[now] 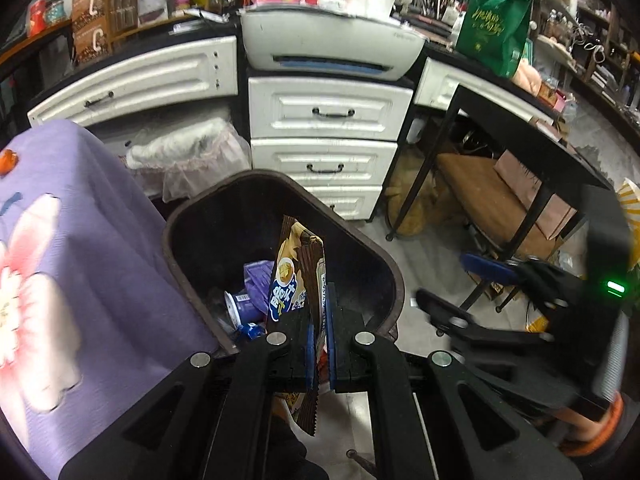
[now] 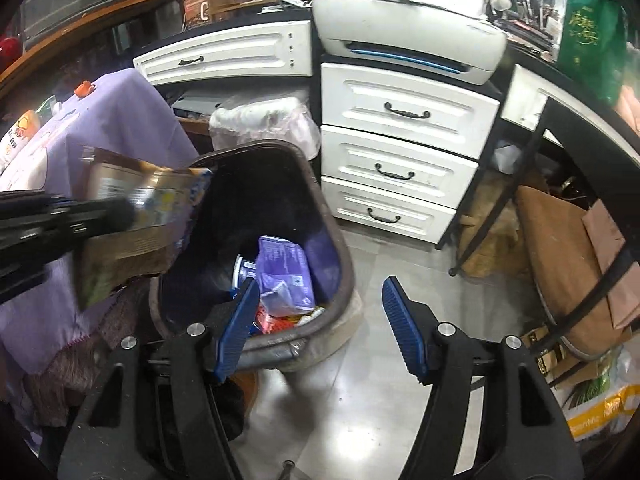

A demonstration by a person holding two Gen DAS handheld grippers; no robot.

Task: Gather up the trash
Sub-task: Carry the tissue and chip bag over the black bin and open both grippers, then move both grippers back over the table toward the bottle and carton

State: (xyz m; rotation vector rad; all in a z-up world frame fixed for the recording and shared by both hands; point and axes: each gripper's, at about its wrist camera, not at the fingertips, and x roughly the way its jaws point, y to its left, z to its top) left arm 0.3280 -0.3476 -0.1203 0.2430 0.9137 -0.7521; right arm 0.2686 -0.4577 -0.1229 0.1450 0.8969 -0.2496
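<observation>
A white chest of three panelled drawers with dark curved handles [image 1: 326,136] is seen at the far middle, under a black-topped desk [image 2: 248,20]. A white, rounded printer with a blue-lit slot [image 1: 332,46] is set on that desk above the drawers. Wooden shelves crowded with boxes and jars [image 1: 132,0] are ranged along the far left. A green fabric tote bag with gold lettering [image 1: 494,24] is placed on the desk at the far right. A black metal-framed side table [image 1: 532,140] is stood at the right, over a brown cushion [image 2: 560,248]. The floor of glossy grey tiles [image 2: 360,400] is marked by pale reflections of light. A purple cloth with a pink flower print [image 1: 60,260] is draped at the near left.
</observation>
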